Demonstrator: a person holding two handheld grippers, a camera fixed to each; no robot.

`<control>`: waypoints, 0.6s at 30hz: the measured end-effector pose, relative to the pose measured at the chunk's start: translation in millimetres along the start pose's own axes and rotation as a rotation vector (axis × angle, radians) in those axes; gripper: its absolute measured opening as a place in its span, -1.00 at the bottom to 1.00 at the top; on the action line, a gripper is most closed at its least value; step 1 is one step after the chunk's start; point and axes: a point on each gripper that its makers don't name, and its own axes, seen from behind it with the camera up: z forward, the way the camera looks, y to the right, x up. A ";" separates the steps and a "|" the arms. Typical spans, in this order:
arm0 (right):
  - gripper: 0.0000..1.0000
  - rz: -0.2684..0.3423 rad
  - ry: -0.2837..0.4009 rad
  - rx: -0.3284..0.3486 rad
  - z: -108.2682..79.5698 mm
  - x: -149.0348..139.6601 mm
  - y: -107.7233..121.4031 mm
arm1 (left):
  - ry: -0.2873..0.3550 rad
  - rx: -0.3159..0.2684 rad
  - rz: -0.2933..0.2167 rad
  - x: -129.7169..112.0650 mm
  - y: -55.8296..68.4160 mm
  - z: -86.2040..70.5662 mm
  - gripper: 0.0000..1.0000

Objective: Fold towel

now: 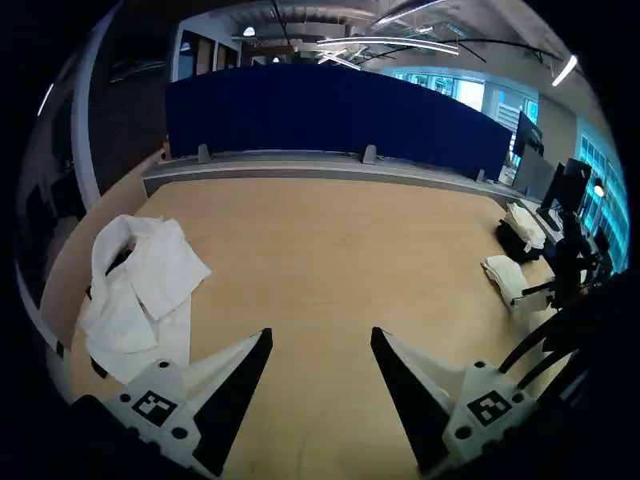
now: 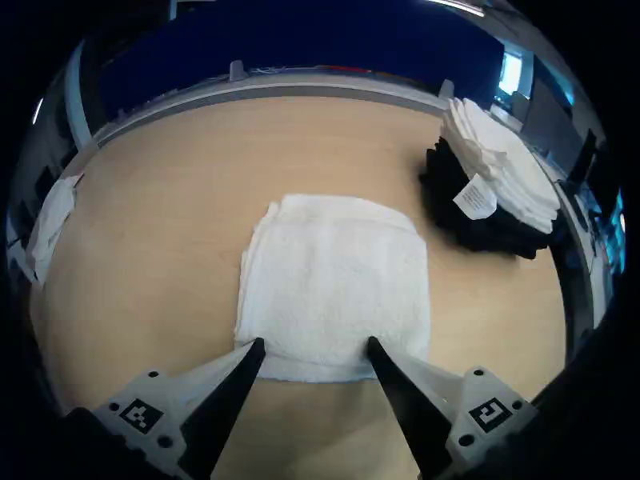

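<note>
A folded white towel (image 2: 332,286) lies flat on the wooden table (image 2: 160,240), square in shape. My right gripper (image 2: 314,346) is open just above its near edge, one fingertip at each side, nothing pinched. The same folded towel (image 1: 506,278) appears small at the far right in the left gripper view. A pile of crumpled white towels (image 1: 140,292) lies at the left of the table. My left gripper (image 1: 322,334) hangs open over bare wood, to the right of that pile, holding nothing.
A stack of folded white towels (image 2: 500,168) rests on folded black cloth (image 2: 472,216) at the right, close to the flat towel. A blue partition (image 1: 336,112) and a grey rail (image 1: 320,166) close off the table's far edge. Monitors (image 1: 564,188) stand at the far right.
</note>
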 end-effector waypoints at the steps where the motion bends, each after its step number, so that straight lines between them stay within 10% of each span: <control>1: 1.00 -0.001 0.000 0.000 0.1 0.1 0.0 | 0.000 0.000 0.000 -0.1 0.1 -0.1 0.83; 18: 1.00 0.028 0.184 0.002 -39.4 58.3 -17.0 | 0.021 0.000 -0.003 6.5 -1.5 -2.2 0.83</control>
